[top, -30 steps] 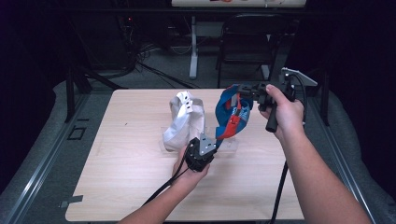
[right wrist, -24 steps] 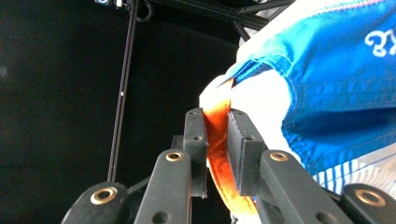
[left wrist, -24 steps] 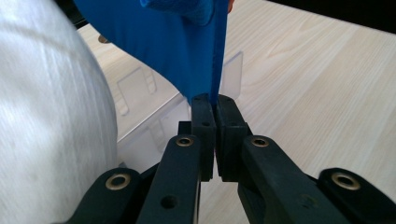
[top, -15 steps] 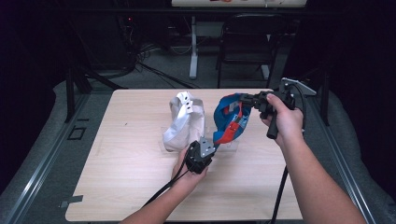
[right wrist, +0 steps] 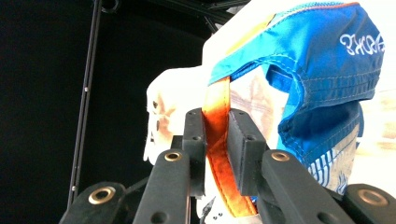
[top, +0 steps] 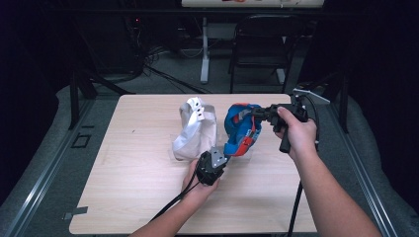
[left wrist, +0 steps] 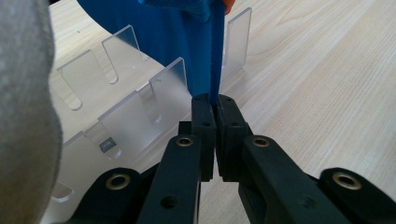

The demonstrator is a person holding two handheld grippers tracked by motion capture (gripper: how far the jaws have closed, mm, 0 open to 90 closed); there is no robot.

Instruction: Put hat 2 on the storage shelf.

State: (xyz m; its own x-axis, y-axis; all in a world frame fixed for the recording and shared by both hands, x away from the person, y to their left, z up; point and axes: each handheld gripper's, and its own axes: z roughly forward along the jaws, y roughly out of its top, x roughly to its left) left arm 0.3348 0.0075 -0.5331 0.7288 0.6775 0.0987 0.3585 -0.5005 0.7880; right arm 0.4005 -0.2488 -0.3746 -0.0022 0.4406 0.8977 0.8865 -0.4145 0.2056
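Your left gripper [top: 217, 160], low over the table [top: 123, 197], clamps the blue cap [top: 240, 128] by its brim. Your right gripper [top: 262, 114], raised and level, pinches its orange strap [right wrist: 219, 154] above the clear rack [left wrist: 135, 116].

Lab/recording setup: dark surround, floor cables [top: 163, 74], metal stand [top: 204, 49], folding chair [top: 259, 44] behind wooden counter [top: 133, 168].

Blue cap [top: 240, 129] with orange strap [right wrist: 218, 154] and white lettering, held raised above the surface between both sets of jaws: the right pair clamps the orange strap, the left pair pinches a blue edge low down. White cap [top: 195, 129] stands just beside it, upright in a clear slotted acrylic rack [left wrist: 126, 119] resting on the pale wooden surface [top: 133, 173].
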